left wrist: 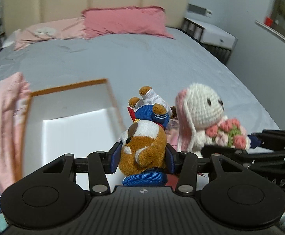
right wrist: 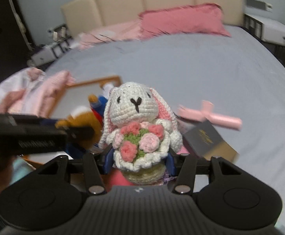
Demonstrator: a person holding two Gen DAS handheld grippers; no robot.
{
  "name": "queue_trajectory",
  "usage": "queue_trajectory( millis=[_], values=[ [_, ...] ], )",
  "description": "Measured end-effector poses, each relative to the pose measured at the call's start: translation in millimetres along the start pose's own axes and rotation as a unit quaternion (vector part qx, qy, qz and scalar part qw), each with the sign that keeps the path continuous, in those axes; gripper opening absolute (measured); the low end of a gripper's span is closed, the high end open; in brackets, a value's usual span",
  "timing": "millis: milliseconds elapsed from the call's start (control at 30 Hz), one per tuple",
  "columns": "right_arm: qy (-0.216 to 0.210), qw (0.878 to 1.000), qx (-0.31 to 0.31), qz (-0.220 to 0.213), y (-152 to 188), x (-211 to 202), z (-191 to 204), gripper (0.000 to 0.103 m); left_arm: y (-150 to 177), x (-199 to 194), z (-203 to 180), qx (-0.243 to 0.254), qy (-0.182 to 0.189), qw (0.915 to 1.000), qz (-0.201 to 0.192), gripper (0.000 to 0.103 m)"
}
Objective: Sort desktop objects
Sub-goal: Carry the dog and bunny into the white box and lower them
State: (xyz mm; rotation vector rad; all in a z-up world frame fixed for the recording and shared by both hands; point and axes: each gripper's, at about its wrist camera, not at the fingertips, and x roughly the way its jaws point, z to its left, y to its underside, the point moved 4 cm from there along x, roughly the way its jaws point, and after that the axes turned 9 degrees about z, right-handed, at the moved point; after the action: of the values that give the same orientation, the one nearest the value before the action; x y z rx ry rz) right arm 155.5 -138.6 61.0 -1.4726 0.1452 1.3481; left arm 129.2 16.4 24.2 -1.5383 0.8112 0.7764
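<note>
- The left gripper clamps the upside-down brown plush dog.
- The right gripper clamps the crocheted bunny.
- An orange-rimmed white box sits at the dog's ten o'clock.

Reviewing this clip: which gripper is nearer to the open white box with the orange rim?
Left. The left gripper, shut on the brown plush dog, sits right beside the white box. The right gripper, shut on the crochet bunny, is farther off, beyond the dog.
</note>
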Motion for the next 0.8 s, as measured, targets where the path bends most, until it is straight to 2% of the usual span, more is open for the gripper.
queue_trajectory(
  millis=[200, 400, 667, 800],
  values=[
    [-0.049, 0.999, -0.015, -0.003, -25.1, 15.2, 50.4, 0.054, 5.7, -11.4, 51.3, -0.047, -0.041, 0.9981, -0.005, 0.053],
    [-0.09, 0.995, -0.005, 0.047, -40.0, 58.2, 86.3, 0.054, 19.7, 0.1, 90.0, -0.066, -0.093, 0.9933, 0.02, 0.054],
    [-0.082, 0.988, -0.02, 0.133, -37.0, 123.8, 114.6, 0.054, 40.0, 22.4, 106.3, -0.053, -0.121, 0.9897, 0.055, 0.053],
    [-0.071, 0.981, -0.031, 0.175, -34.2, 147.7, 123.3, 0.054, 46.4, 33.9, 100.9, -0.021, -0.138, 0.9875, 0.073, 0.053]
  ],
)
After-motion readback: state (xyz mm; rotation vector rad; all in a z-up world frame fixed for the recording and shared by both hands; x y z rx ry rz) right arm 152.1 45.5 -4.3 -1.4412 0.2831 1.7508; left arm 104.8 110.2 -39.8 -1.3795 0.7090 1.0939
